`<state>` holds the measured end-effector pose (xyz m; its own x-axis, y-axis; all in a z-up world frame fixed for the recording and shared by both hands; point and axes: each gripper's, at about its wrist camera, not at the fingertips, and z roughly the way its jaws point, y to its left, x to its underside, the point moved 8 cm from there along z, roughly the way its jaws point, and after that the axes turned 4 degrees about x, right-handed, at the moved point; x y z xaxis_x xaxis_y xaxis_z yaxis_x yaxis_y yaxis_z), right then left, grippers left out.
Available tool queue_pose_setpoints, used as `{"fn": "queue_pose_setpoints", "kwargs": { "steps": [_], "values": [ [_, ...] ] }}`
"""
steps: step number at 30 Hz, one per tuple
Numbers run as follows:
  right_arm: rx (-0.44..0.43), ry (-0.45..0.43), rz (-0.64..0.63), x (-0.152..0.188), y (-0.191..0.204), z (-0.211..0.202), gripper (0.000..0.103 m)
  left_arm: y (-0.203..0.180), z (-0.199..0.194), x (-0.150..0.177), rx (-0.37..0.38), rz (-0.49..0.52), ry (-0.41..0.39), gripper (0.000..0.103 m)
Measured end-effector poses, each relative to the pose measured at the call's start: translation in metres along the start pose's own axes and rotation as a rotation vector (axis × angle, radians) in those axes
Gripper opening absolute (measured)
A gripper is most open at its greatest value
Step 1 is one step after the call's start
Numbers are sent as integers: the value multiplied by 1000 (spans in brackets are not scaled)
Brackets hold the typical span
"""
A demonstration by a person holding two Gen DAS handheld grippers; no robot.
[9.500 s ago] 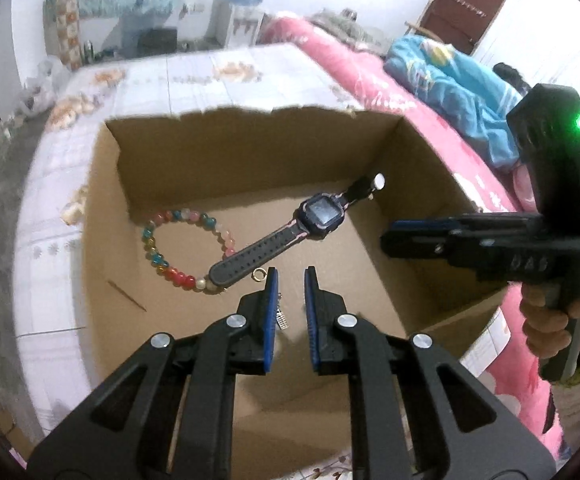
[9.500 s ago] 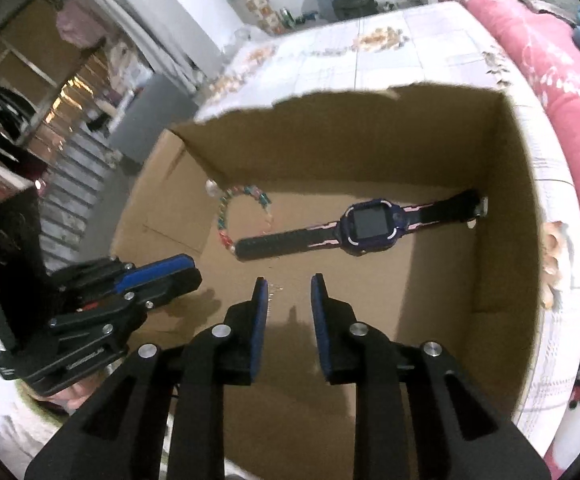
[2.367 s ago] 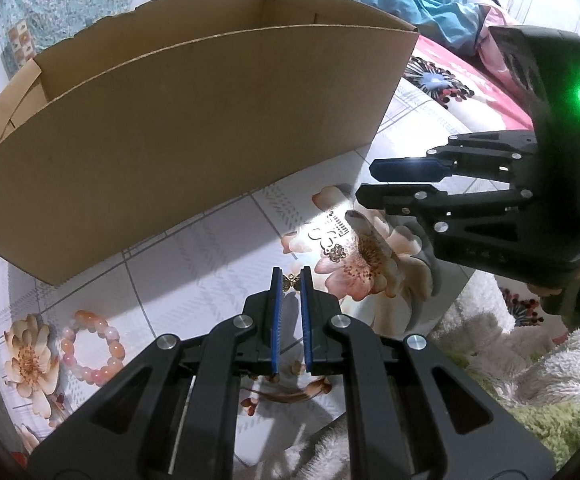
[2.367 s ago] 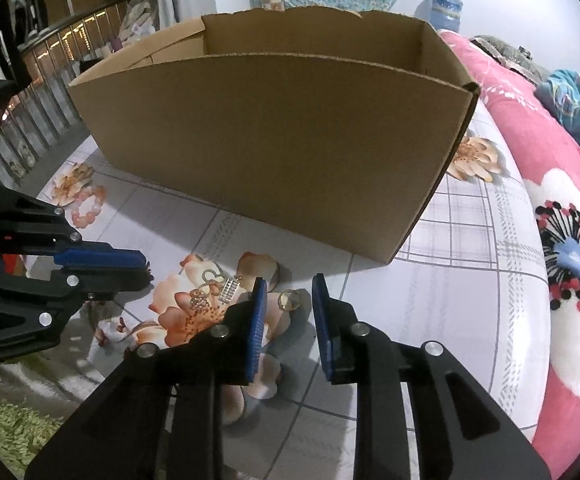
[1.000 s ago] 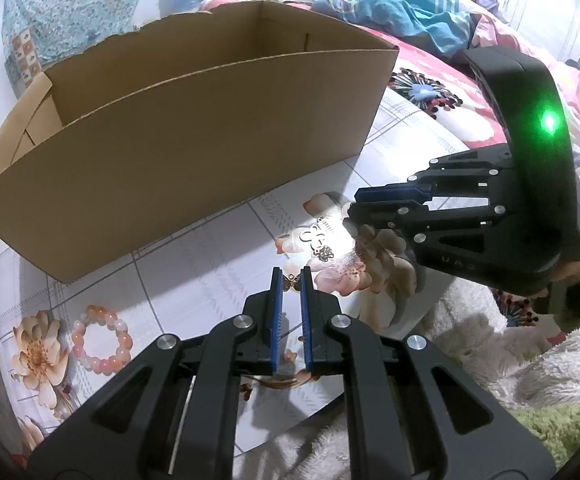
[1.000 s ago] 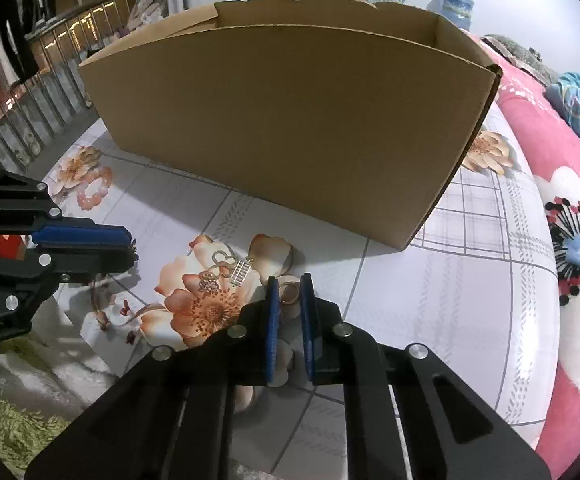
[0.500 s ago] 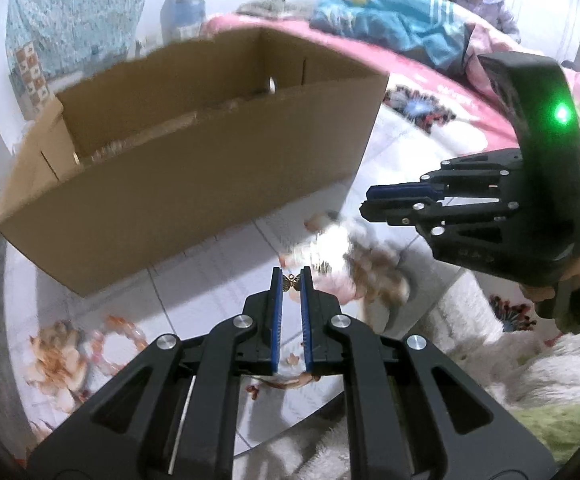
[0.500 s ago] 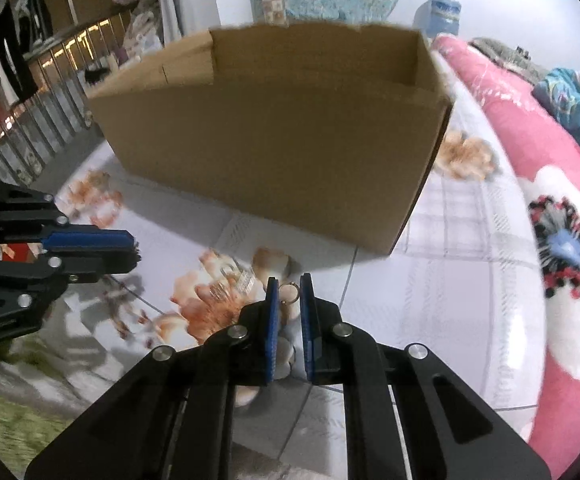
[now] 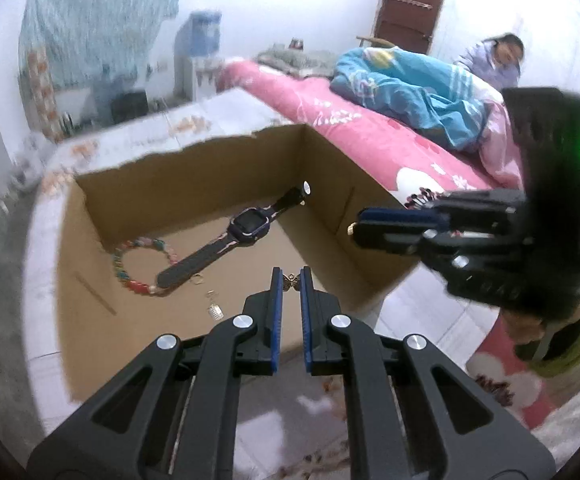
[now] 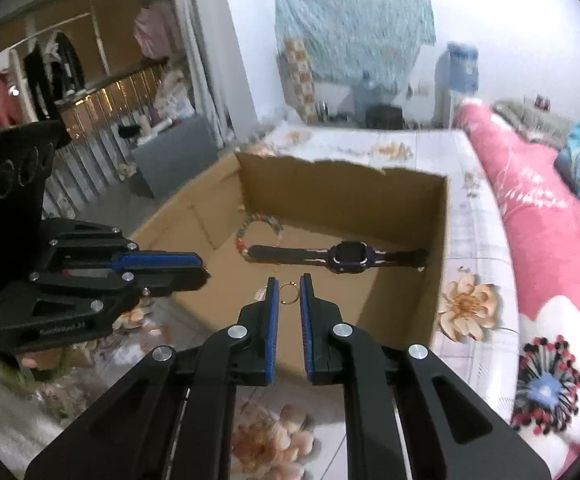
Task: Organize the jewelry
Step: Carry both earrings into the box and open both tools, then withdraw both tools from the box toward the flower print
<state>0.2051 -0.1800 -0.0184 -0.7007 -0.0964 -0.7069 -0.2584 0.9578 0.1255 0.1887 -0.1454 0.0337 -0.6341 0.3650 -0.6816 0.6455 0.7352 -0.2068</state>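
An open cardboard box [image 9: 86, 320] stands on the floral tablecloth; it also shows in the right wrist view [image 10: 421, 312]. Inside lie a dark smartwatch [image 9: 250, 226], a coloured bead bracelet [image 9: 124, 276] and a small silver earring [image 9: 214, 310]. My left gripper [image 9: 290, 278] is shut on a small gold butterfly earring [image 9: 290, 279] above the box's near edge. My right gripper [image 10: 288, 286] is shut on a gold ring [image 10: 288, 293], also over the near edge. The watch [image 10: 345, 258] and bracelet [image 10: 246, 236] show beyond it.
A pink bed [image 9: 369, 136] with a blue blanket runs along the right, and a person [image 9: 497, 58] sits behind it. A railing and hanging clothes [image 10: 50, 80] are at the left. Fluffy white fabric [image 10: 2, 432] lies at the table's near edge.
Both grippers have risen from the tablecloth to above the box, each carrying its piece. The box's inside has come into view. The right gripper shut on the ring about a second ago.
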Motion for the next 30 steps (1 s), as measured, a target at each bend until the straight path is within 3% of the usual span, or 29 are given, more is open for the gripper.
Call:
{"fn": "queue_pose_setpoints", "kwargs": {
  "steps": [6, 12, 16, 23, 30],
  "values": [
    [15, 102, 23, -11, -18, 43, 11, 28, 46, -5, 1, -63, 88, 8],
    [19, 77, 33, -21, -31, 45, 12, 45, 59, -13, 5, -128, 96, 12],
    [31, 23, 53, -28, -38, 28, 23, 50, 52, -16, 3, -151, 69, 20],
    [69, -74, 97, -27, -48, -17, 27, 54, 22, -14, -11, -176, 8, 30],
    [97, -142, 126, -2, -44, -64, 35, 46, -24, 5, -32, -180, -53, 45]
  ]
}}
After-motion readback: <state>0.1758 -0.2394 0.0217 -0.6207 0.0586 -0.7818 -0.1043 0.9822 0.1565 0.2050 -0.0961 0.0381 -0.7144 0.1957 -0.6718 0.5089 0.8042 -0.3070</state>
